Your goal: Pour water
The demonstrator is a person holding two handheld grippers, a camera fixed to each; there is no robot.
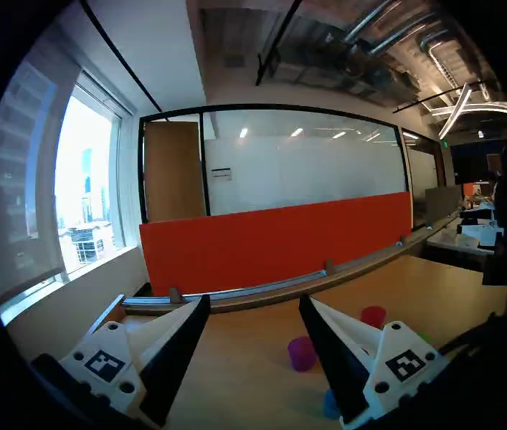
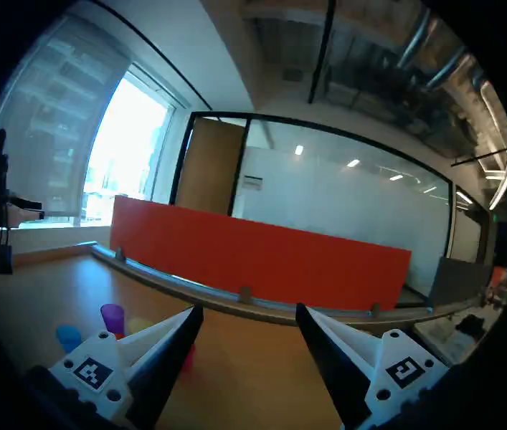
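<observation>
Left gripper (image 1: 254,299) hovers above wooden worktop (image 1: 253,380), jaws spread wide, nothing held. Just ahead, purple cup (image 1: 301,352) stands upright on worktop beside gripper's right finger. Farther right, red cup (image 1: 373,316). Near, blue cup (image 1: 330,405) partly hidden behind same finger. Right gripper (image 2: 249,308) equally wide open, empty. In right gripper view, cups cluster at left, yellow cup (image 2: 138,325) among them. Orange partition (image 1: 275,244) lines far edge of worktop.

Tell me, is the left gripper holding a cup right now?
No, the left gripper has its jaws wide apart and empty, while the purple cup sits on the wooden desk beyond them.
</observation>
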